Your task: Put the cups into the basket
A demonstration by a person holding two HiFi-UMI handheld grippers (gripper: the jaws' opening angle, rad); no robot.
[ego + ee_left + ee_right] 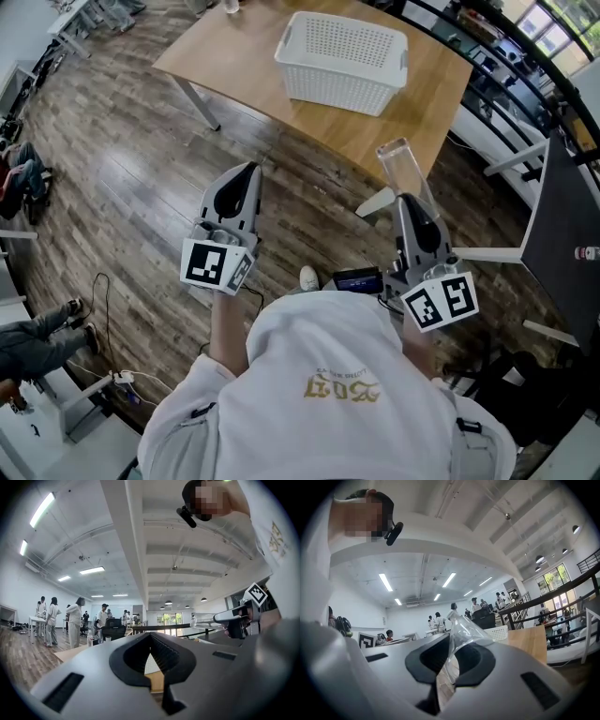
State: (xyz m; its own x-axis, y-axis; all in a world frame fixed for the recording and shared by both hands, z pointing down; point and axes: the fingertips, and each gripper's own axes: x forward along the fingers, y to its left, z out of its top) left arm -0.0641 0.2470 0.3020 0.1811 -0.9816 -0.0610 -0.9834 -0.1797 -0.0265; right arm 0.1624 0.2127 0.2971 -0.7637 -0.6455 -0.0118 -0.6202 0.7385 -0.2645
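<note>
Up ahead and a little to the left of the right hand-held gripper (403,199) is where this whole move gets decided, because that's where the white basket (330,89) sits, open side up, on the wooden tabletop (234,52). That gripper is clamped on a clear plastic cup (403,167). In the right gripper view the jaws pinch the cup's see-through wall, and the cup (461,634) sticks out forward along the gripper's own line. Its long axis points roughly at the tabletop rather than hanging upright. From the head view the cup is in the air around the near right corner of the tabletop, well short of the basket and apart from it. The basket's long side runs across the person's front, so I'd say it's a wide target to come at from this angle. The left hand-held gripper (251,172) is closed on nothing (its own view shows the pads meeting at the tips with only tabletop and basket beyond). It hovers over the wood floor, farther from the basket than the right one. My guess is the right side does the work here: carry the cup forward and left until it's over the basket rim, then tip or lower it in.
</note>
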